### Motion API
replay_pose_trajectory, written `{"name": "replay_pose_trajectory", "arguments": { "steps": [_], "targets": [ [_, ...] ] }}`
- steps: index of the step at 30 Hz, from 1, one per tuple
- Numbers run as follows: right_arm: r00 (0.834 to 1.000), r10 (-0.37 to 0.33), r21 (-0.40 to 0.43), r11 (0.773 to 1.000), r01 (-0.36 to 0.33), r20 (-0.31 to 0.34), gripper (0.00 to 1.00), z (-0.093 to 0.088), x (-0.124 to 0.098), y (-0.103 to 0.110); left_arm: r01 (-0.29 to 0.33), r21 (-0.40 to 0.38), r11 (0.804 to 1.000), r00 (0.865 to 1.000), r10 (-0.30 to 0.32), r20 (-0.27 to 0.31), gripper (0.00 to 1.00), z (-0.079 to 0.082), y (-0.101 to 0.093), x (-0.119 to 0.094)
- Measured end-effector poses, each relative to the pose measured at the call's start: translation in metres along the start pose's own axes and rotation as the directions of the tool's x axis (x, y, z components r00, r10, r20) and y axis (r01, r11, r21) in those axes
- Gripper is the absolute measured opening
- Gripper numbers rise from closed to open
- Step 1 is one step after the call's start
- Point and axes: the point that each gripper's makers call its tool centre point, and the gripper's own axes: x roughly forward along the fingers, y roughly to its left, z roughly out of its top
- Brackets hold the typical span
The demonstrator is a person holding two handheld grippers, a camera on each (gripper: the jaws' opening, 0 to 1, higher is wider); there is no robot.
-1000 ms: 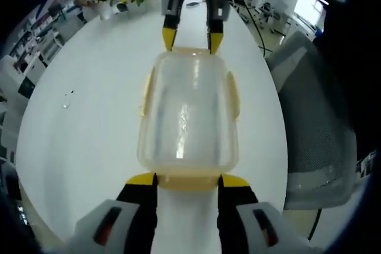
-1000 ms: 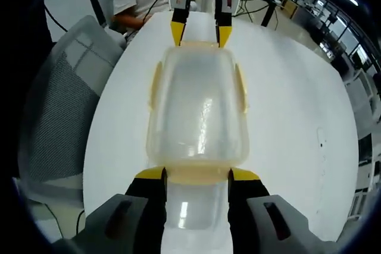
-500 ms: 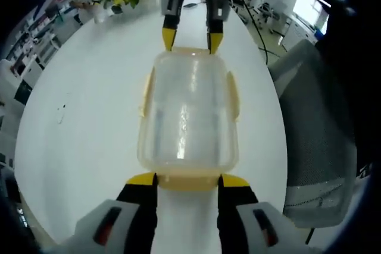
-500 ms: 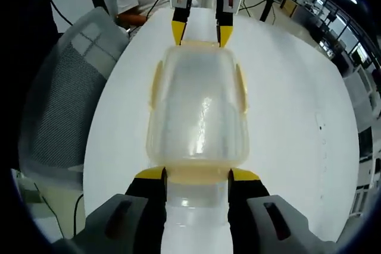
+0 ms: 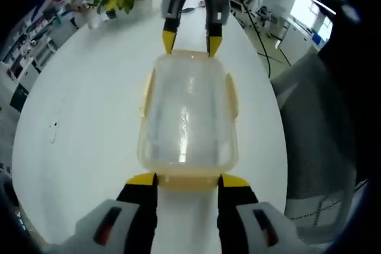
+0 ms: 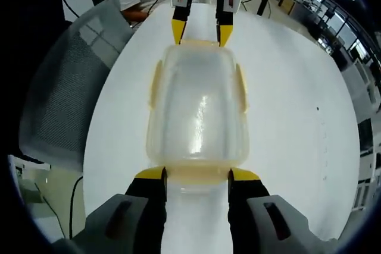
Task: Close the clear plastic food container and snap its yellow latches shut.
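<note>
— What can go wrong from here?

— I have the clear container (image 5: 187, 117) pinched lengthways between my two sets of fingers, and it looks to be off the white worktop (image 5: 83, 105) — I cannot be sure of that. If I press harder from either end, I judge the thin walls may bow and the lid may pop off its seat; if I ease one end first, the tub may drop and skid toward the mesh chair (image 6: 65, 87) off to one side.

— And the latches?

— The yellow side latches (image 6: 240, 90) stand out from the walls, so I take them as not yet snapped. Pushing one down while the tub hangs between my hands would likely twist it out of my hold.

— How are your fingers set?

— My left gripper (image 5: 187, 179) has its fingers spread wide, the yellow tips against the near end of the tub, one at each corner. My right gripper (image 6: 196, 175) does the same at the opposite end. Neither is clamped on anything — each braces an end wall. In the left gripper view the right gripper's tips (image 5: 168, 41) touch the far rim.
</note>
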Motion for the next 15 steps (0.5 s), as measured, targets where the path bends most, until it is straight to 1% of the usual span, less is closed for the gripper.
{"name": "replay_pose_trajectory", "arguments": {
  "steps": [4, 9, 15],
  "targets": [
    [1.0, -0.009, 0.007, 1.0, 0.009, -0.01, 0.37, -0.013, -0.005, 0.0, 0.007, 0.016, 1.0, 1.0, -0.007, 0.002, 0.34, 0.015, 0.001, 0.005],
    [1.0, -0.014, 0.015, 1.0, 0.014, -0.016, 0.37, -0.025, -0.007, 0.0, 0.007, 0.022, 1.0, 1.0, -0.007, 0.003, 0.34, 0.024, 0.002, 0.011],
    [1.0, -0.014, 0.009, 1.0, 0.015, -0.022, 0.38, -0.026, -0.005, 0.002, 0.018, 0.021, 1.0, 1.0, -0.017, -0.011, 0.34, 0.023, 0.0, 0.014]
  ]
}}
